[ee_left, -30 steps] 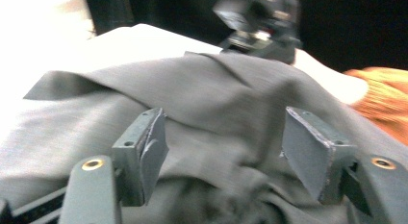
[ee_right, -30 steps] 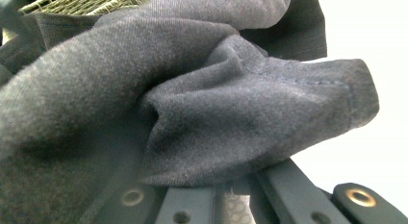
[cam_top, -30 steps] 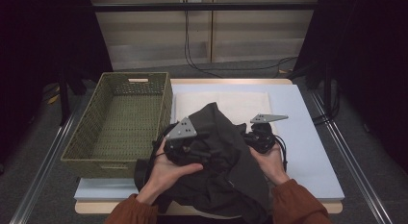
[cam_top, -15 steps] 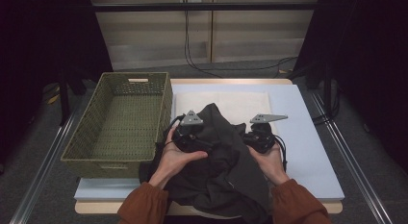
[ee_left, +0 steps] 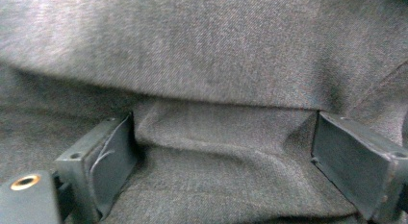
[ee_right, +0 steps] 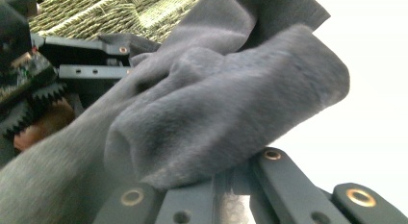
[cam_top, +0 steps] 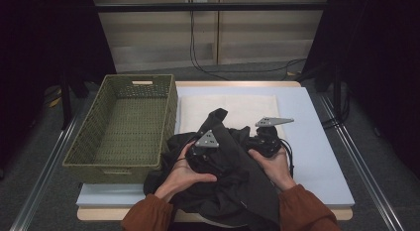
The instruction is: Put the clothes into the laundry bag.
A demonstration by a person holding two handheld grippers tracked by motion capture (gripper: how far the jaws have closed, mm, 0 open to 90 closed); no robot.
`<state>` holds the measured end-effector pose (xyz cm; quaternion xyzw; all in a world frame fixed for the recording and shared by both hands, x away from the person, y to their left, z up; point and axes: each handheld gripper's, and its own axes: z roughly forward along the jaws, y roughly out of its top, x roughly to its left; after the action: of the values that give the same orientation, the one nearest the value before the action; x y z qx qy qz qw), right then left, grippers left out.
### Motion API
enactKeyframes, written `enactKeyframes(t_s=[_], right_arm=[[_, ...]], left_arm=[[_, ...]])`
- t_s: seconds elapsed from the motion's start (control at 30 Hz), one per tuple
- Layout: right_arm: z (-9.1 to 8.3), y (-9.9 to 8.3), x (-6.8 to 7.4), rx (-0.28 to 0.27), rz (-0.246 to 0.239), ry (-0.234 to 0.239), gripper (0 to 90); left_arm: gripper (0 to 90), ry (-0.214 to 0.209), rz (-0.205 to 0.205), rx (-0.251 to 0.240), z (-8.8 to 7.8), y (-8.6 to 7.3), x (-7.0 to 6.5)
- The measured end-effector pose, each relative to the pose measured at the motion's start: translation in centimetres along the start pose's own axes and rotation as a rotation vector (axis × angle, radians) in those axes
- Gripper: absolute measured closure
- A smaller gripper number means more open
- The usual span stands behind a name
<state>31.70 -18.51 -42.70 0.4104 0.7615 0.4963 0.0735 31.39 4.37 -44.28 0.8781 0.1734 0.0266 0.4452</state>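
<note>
So your left gripper (cam_top: 207, 144) has dropped lower onto the crumpled dark grey cloth garment (cam_top: 233, 176) compared with a second ago, and its jaws have just been opening. In the left gripper view they stand wide apart with a fold of the fabric (ee_left: 216, 152) lying loose between them, nothing pinched. Meanwhile your right gripper (cam_top: 265, 139) hasn't budged — jaws clamped tight on a bunched edge of the cloth (ee_right: 231, 113). The garment sits low centre in the high view, on the pale blue surface (cam_top: 317, 151), spilling over its near edge, just right of the empty green woven basket (cam_top: 124, 122). To me that looks like you're lining up a fresh left-hand grip — not holding yet.
</note>
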Motion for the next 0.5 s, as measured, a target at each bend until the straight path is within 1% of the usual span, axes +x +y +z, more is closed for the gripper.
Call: enactKeyframes(t_s=[0.07,0.13,0.17,0.2,0.23,0.3,0.37,0.4,0.47,0.5], right_arm=[[0.2,0.0,0.1,0.005,-0.001,-0.002,89.3],[0.4,-0.1,0.2,0.017,-0.006,-0.002,89.3],[0.6,-0.1,0.2,0.022,-0.013,-0.009,89.3],[0.7,-0.2,0.3,0.032,-0.014,-0.011,89.3],[0.8,-0.2,0.3,0.033,-0.014,-0.012,89.3],[0.8,-0.2,0.3,0.037,-0.012,-0.016,89.3],[0.8,-0.2,0.2,0.035,-0.005,-0.015,89.3],[0.7,-0.2,0.1,0.029,-0.011,-0.014,89.3],[0.4,-0.2,0.0,0.018,0.002,-0.014,89.3],[0.3,-0.1,-0.1,0.014,-0.002,-0.012,89.3]], left_arm=[[7.6,0.011,0.018,0.038,0.7,-0.3,-0.3],[11.0,0.036,0.015,0.094,1.4,-0.4,-0.3],[15.3,0.045,0.026,0.105,1.5,-0.3,-0.2],[21.2,0.054,0.013,0.109,1.6,-0.3,-0.2],[27.3,0.053,-0.003,0.113,1.5,-0.4,-0.1],[40.2,0.066,0.011,0.114,1.3,-0.4,-0.1],[53.0,0.084,0.021,0.1,0.9,-0.4,-0.3],[58.9,0.087,0.017,0.087,0.6,-0.3,-0.4],[65.0,0.094,-0.002,0.045,0.0,-0.1,-0.7],[67.5,0.088,-0.003,0.033,-0.5,0.2,-0.7]])
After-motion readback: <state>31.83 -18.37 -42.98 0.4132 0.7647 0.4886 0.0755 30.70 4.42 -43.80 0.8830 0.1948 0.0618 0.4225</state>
